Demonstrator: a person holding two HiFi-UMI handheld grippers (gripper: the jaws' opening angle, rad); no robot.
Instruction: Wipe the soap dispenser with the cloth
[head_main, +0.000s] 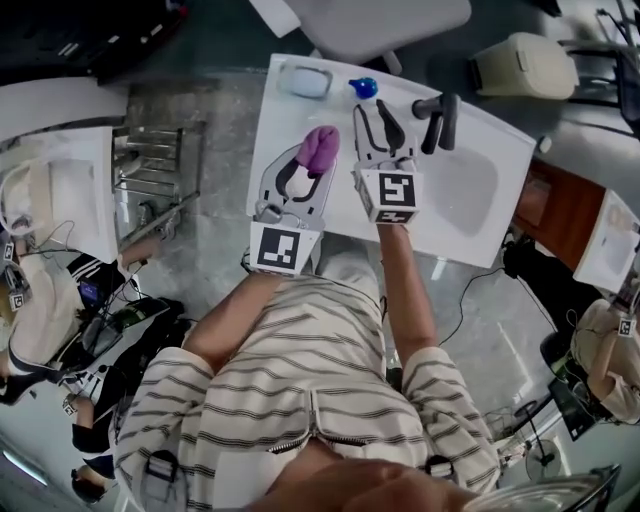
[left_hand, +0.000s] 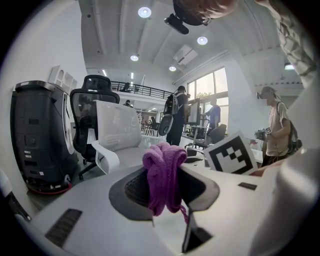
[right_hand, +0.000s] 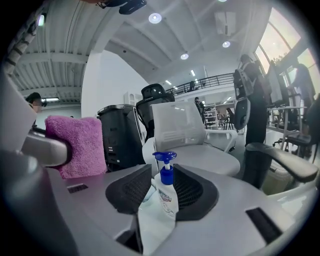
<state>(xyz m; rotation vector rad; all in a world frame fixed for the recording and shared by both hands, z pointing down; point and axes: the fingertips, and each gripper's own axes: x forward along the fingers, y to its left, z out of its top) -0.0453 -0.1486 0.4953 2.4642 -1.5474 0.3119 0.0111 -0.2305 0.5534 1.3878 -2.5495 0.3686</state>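
Note:
The soap dispenser (head_main: 364, 88), a small clear bottle with a blue pump, stands at the back of the white sink counter (head_main: 275, 130). My right gripper (head_main: 372, 110) is open, its tips just short of the bottle. In the right gripper view the dispenser (right_hand: 167, 200) shows in the gap between the black pads (right_hand: 130, 190), and neither pad presses on it. My left gripper (head_main: 312, 160) is shut on a bunched purple cloth (head_main: 320, 150), held above the counter just left of the right gripper. The cloth (left_hand: 162, 170) hangs between its pads, and it also appears as a pink-purple wad (right_hand: 77, 145).
A black faucet (head_main: 437, 115) stands right of the dispenser above the basin (head_main: 470, 190). A clear dish (head_main: 305, 80) lies at the counter's back left. A white office chair (head_main: 370, 20) stands behind the counter, a metal rack (head_main: 155, 170) to its left. People stand around.

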